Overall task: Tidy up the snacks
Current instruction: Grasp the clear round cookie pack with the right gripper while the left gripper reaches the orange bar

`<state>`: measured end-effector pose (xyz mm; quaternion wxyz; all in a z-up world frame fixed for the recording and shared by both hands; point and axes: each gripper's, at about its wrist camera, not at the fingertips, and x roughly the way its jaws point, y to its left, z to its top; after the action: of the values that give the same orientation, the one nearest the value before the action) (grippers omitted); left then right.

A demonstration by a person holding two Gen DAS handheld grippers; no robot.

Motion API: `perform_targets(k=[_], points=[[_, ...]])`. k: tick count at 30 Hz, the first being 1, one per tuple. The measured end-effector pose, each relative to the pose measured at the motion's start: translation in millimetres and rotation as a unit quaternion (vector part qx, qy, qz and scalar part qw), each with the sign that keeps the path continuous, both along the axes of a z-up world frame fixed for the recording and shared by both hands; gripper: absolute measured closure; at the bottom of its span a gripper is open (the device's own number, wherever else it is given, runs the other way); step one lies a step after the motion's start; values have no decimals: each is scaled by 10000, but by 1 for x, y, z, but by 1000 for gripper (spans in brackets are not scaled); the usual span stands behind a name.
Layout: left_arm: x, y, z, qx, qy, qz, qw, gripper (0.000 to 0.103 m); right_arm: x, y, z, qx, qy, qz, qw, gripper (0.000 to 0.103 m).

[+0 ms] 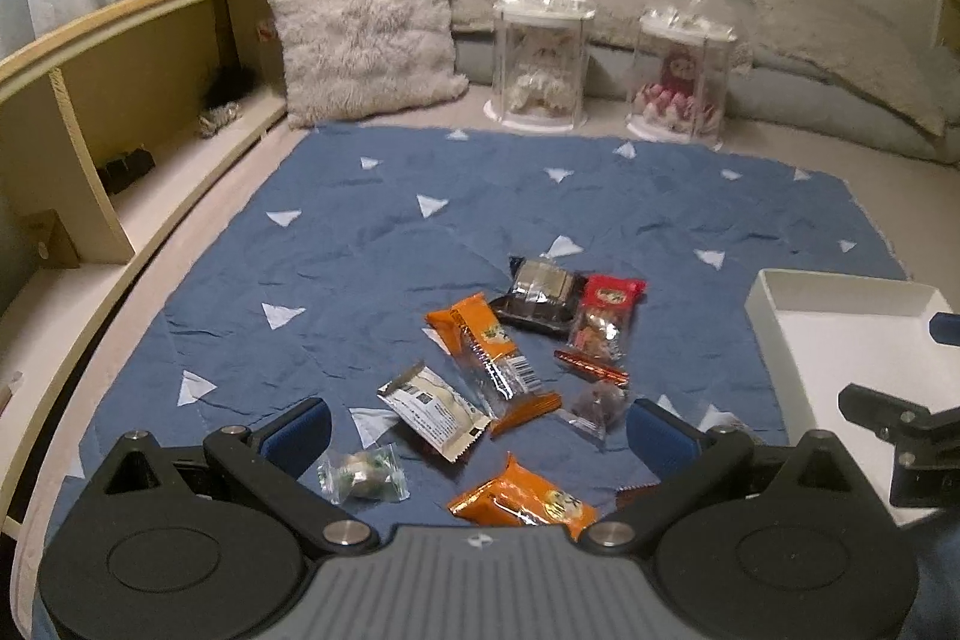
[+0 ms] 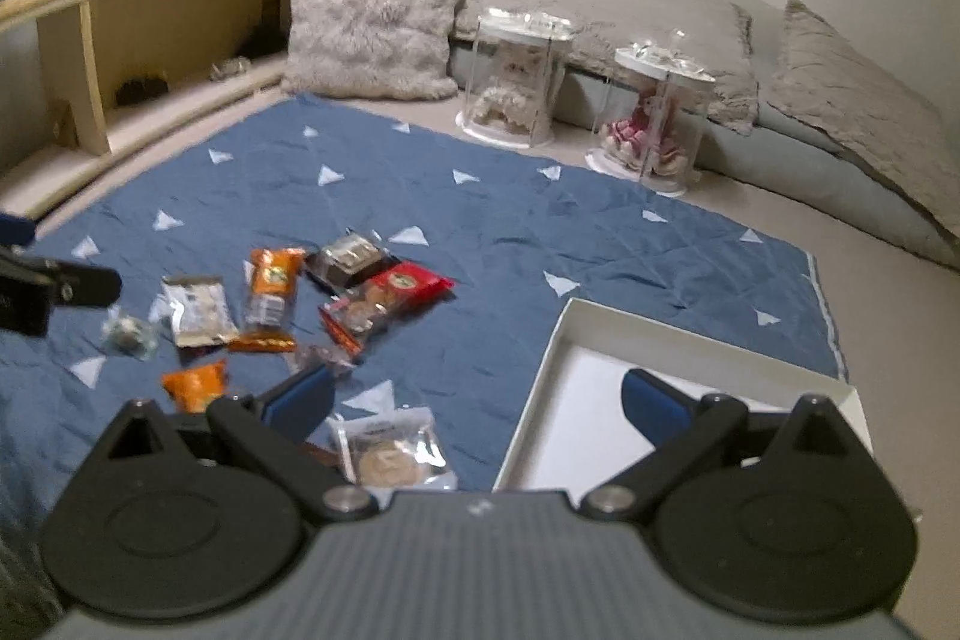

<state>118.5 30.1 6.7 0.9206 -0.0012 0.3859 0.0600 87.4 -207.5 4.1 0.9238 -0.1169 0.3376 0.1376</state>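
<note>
Several wrapped snacks lie on a blue cloth [image 1: 372, 244]: an orange packet [image 1: 489, 361], a white packet [image 1: 433, 411], a black tray packet [image 1: 540, 295], a red packet [image 1: 606, 316], a green candy [image 1: 363, 475] and a second orange packet [image 1: 522, 502]. My left gripper [image 1: 477, 433] is open above them, holding nothing. My right gripper [image 2: 477, 400] is open and empty, straddling the left rim of a white tray [image 2: 600, 340]. A clear cookie packet [image 2: 390, 451] lies just below it, beside the tray. The snack pile [image 2: 270, 298] shows to its left.
A fluffy cushion [image 1: 366, 28] and two clear display jars [image 1: 540, 58] [image 1: 681, 70] stand at the cloth's far edge. A wooden shelf [image 1: 108, 100] runs along the left. The white tray [image 1: 840, 340] sits at the cloth's right edge.
</note>
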Motion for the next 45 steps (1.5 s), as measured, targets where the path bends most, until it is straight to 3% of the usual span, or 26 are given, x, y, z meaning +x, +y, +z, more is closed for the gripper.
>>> perform_targets(k=[9, 16, 27, 35, 39, 45], points=[[57, 7, -23, -60, 481, 117, 9988, 0, 31, 7, -18, -225, 459, 120, 9986, 1], [103, 12, -49, -237, 876, 231, 9956, 0, 47, 17, -36, -472, 779, 574, 9942, 1], [165, 18, -94, -467, 1549, 672, 9845, 0, 68, 41, -54, -976, 1407, 1285, 9768, 1], [182, 33, -123, -244, 1897, 965, 9768, 0, 74, 56, -68, -1339, 1785, 1662, 9605, 1], [180, 45, -129, -563, 1949, 873, 9753, 0, 85, 60, -79, -1494, 1996, 1624, 9547, 1], [178, 42, -135, -392, 1988, 696, 9768, 0, 106, 57, -90, -1411, 2534, 1588, 9438, 1]])
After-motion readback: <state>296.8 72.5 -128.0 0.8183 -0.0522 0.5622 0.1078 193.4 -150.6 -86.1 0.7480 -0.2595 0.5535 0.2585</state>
